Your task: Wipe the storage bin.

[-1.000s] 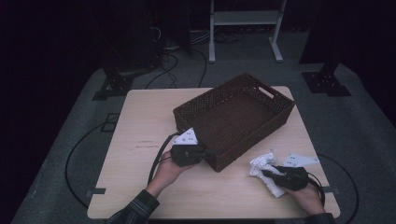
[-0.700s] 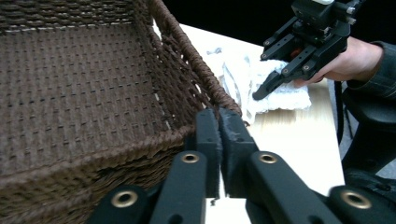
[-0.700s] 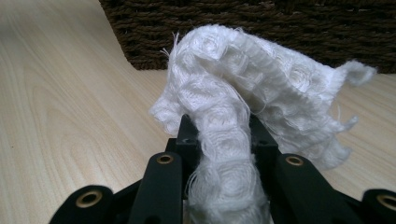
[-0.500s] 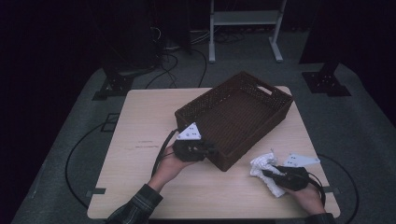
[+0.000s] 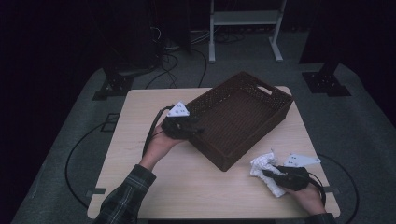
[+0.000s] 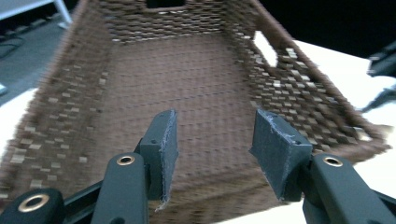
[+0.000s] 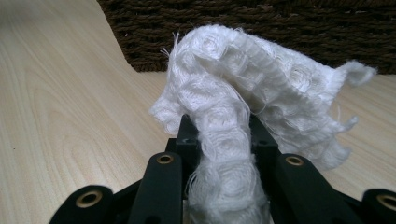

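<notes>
A dark brown woven basket [image 5: 280,93] stands at an angle on the wooden table [image 5: 140,107]. My left gripper [image 5: 196,129] hovers at the basket's left rim. In the left gripper view its jaws [image 6: 212,140] have just been opening and stand apart with nothing between them, looking into the empty basket [image 6: 70,102]. At the table's front right, my right gripper [image 5: 268,173] is shut on a crumpled white cloth [image 5: 264,165]. In the right gripper view the cloth [image 7: 261,79] bulges up from between the jaws [image 7: 219,135], just in front of the basket's wall [image 7: 261,28].
A white metal stand [image 5: 243,18] and black stand bases with cables [image 5: 116,84] sit on the grey floor beyond the table. Bare tabletop lies left of the basket and along the front edge between my two hands.
My left hand has moved away from me and up along the basket's left side, and its jaws have opened. My right hand and the cloth have stayed in place.
</notes>
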Available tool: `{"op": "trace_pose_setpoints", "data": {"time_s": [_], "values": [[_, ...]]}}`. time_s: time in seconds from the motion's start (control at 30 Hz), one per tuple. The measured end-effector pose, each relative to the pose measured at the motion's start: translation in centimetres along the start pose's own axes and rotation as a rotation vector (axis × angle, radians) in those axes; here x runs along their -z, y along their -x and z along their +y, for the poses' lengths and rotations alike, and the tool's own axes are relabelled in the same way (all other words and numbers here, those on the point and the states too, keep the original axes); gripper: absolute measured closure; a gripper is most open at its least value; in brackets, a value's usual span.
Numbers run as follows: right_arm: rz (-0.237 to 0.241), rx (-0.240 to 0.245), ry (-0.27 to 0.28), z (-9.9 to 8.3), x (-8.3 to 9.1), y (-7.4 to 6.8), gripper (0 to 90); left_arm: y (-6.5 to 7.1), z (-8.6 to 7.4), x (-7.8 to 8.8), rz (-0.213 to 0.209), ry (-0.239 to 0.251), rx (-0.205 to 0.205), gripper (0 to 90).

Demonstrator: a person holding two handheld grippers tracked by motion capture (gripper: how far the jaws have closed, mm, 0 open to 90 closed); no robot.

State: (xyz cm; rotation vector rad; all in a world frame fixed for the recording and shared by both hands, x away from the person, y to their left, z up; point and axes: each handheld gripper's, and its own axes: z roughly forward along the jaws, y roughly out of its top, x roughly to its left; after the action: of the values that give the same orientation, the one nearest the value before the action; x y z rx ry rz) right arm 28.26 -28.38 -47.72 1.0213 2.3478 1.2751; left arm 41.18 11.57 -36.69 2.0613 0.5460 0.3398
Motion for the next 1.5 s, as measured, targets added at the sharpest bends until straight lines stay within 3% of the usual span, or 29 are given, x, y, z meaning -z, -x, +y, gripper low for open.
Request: {"op": "trace_pose_setpoints", "data": {"time_s": [0.2, 0.5, 0.6, 0.67, 0.87, 1.03, 1.1, 1.17, 1.2, 1.5], "values": [[-0.001, -0.003, 0.000, 0.0, 0.0, 0.0, 71.3, -2.8, 0.6, -0.1, 0.052, 0.000, 0.012, 48.7], [0.000, -0.006, -0.001, -0.1, 0.0, 0.0, 71.2, -6.9, 1.6, -1.1, 0.117, -0.051, -0.001, 50.7], [0.002, -0.009, 0.002, -0.1, 0.0, 0.0, 71.2, -8.4, 1.8, -1.9, 0.135, -0.071, 0.022, 51.0], [0.003, -0.009, 0.002, -0.1, 0.0, 0.1, 71.2, -9.2, 1.8, -2.5, 0.124, -0.090, 0.039, 53.1], [0.004, -0.016, 0.004, -0.2, 0.1, 0.2, 71.3, -10.9, 1.7, -4.5, 0.129, -0.153, 0.038, 57.8], [0.005, -0.021, 0.007, -0.3, 0.1, 0.3, 71.3, -11.8, 1.5, -6.1, 0.109, -0.195, 0.057, 63.7], [0.007, -0.018, 0.004, -0.3, 0.1, 0.4, 71.2, -11.9, 1.5, -6.6, 0.114, -0.203, 0.055, 69.6], [0.008, -0.018, 0.004, -0.3, 0.0, 0.4, 71.2, -12.1, 1.4, -6.7, 0.081, -0.200, 0.092, 78.2], [0.008, -0.018, 0.003, -0.4, 0.0, 0.4, 71.2, -12.1, 1.4, -6.7, 0.085, -0.198, 0.096, 81.0], [0.007, -0.015, -0.003, -0.3, 0.0, 0.3, 71.3, -11.0, 1.2, -5.4, 0.122, -0.235, 0.099, 81.9]]}}
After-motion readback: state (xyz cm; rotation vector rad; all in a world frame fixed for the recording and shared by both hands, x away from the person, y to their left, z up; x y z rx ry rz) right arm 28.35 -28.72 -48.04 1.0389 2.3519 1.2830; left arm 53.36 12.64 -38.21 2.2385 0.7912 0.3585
